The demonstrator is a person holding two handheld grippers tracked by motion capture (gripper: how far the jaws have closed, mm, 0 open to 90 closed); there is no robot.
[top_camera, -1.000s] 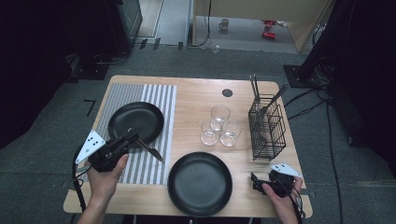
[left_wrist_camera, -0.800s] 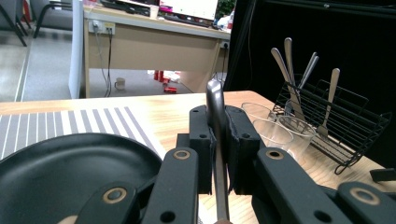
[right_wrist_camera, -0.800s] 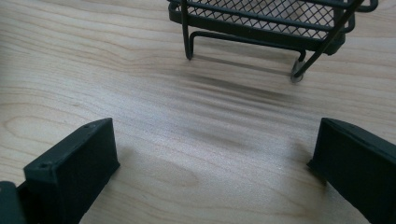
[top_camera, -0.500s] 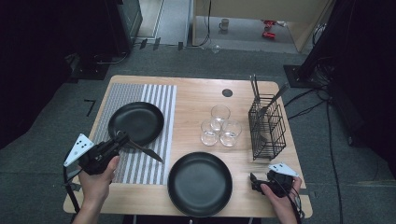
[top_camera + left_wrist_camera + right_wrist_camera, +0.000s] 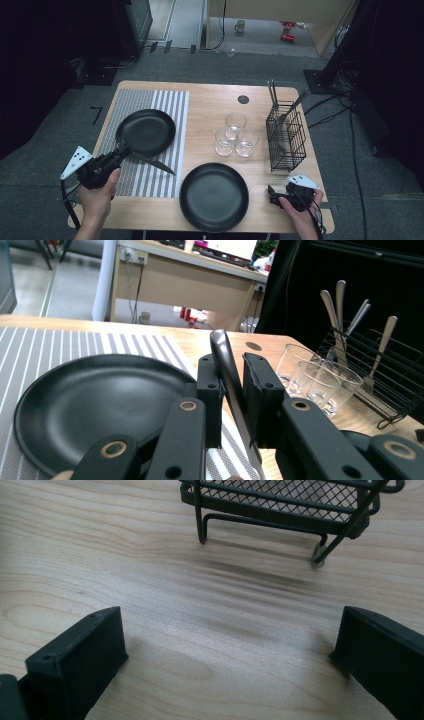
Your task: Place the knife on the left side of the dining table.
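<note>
On the wooden table (image 5: 210, 100), we judge the place setting partly done: one black plate (image 5: 145, 132) sits on the striped placemat (image 5: 170, 105), while a second plate (image 5: 214, 196), the wire cutlery rack (image 5: 286, 140) and three glasses (image 5: 235, 122) wait off it. The left gripper (image 5: 120, 149) is closed on the knife (image 5: 155, 164), just right of that plate. We cannot tell whether the blade touches the mat. The right gripper (image 5: 272, 194) gapes empty.

High view overhead, facing forward-down, gripper views low and close — all sharing the wire rack (image 5: 286, 137).
</note>
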